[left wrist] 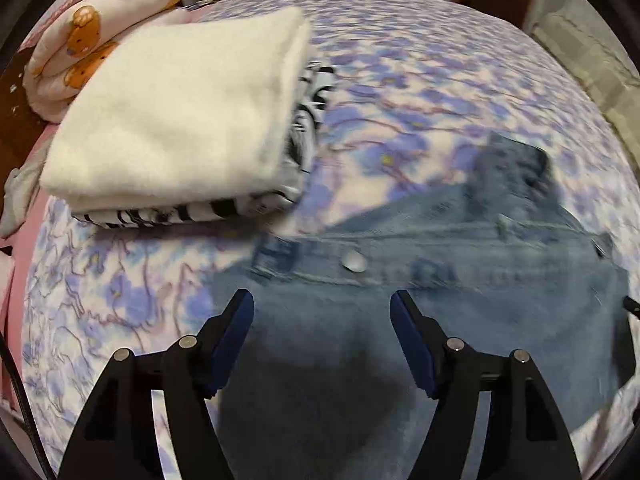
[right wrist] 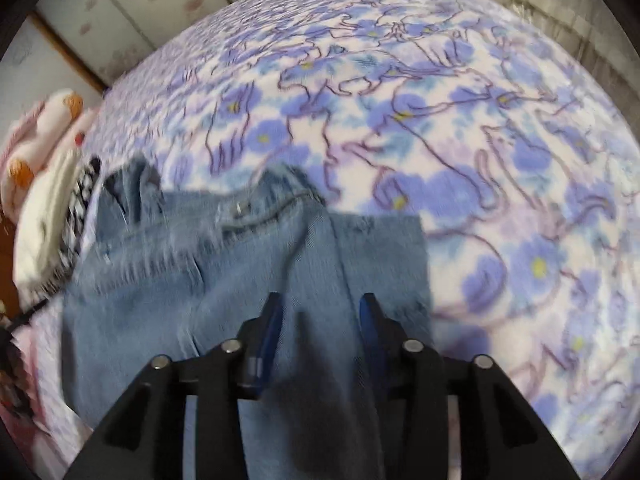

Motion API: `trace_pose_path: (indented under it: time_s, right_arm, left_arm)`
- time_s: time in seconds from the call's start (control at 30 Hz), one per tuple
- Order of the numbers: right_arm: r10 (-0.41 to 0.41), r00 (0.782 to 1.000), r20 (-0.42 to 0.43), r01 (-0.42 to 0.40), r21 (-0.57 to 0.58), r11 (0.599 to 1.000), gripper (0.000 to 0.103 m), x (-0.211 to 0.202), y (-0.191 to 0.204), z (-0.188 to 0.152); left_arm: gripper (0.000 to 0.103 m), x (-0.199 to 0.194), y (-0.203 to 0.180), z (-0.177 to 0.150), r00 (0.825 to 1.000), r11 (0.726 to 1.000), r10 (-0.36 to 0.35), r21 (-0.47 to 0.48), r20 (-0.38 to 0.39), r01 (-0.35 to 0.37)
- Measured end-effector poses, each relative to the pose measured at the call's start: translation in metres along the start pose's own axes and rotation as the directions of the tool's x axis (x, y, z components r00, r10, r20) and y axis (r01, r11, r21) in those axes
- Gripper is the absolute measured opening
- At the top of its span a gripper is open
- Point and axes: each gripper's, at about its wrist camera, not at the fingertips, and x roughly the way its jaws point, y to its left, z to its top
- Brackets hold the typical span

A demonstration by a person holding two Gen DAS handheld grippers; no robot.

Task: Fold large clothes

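I hover my left gripper (left wrist: 322, 300) and right gripper (right wrist: 320, 304), both spread and empty, above the heavy, limp blue denim jeans (left wrist: 460, 292) at twelve o'clock on the floral bedspread (left wrist: 420, 80), judging the thick waistband (left wrist: 400, 256) the surest hold.

A bedspread (left wrist: 420, 80) with blue flowers on white covers the bed and fills most of both views. In the left wrist view a folded cream towel (left wrist: 180, 108) lies at ten o'clock, stacked on a folded black-and-white striped cloth (left wrist: 172, 213) whose edges show under it. Beyond the stack, at eleven o'clock, sits a rolled pink quilt (left wrist: 92, 28) printed with orange bears. Pale wall panels (right wrist: 120, 12) stand behind the bed at eleven o'clock in the right wrist view.
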Motion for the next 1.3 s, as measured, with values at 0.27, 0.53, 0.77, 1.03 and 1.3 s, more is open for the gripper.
trace_pose_path:
  time_s: [0.27,0.53,0.77,1.03,1.3]
  right_arm:
    - [-0.013,0.999,-0.039,0.013,-0.023,1.0,0.007,0.002,-0.009,-0.029]
    - [-0.07,0.997,-0.009,0.07,-0.076,0.995,0.005,0.001,-0.012,-0.046]
    - [-0.042,0.991,0.126,0.05,-0.064,0.997,0.009,-0.033,0.0,-0.048]
    - [0.19,0.952,0.238,-0.169,-0.103,0.98,0.009,-0.066,0.063,-0.056]
    - [0.405,0.913,0.052,-0.393,-0.16,0.906,0.002,-0.002,0.15,-0.069]
  left_arm:
    - [0.069,-0.015,-0.031,-0.031,0.998,0.999,-0.037,0.002,-0.051,0.037]
    - [0.069,-0.03,-0.047,-0.048,0.995,0.998,-0.056,0.019,-0.081,0.058]
    - [0.069,-0.045,-0.07,-0.062,0.994,0.996,-0.08,0.041,-0.076,0.084]
    - [0.069,-0.041,-0.104,-0.069,0.969,0.973,-0.231,-0.025,-0.089,0.23]
    - [0.008,0.008,-0.127,-0.073,0.93,0.941,-0.336,-0.094,-0.147,0.325]
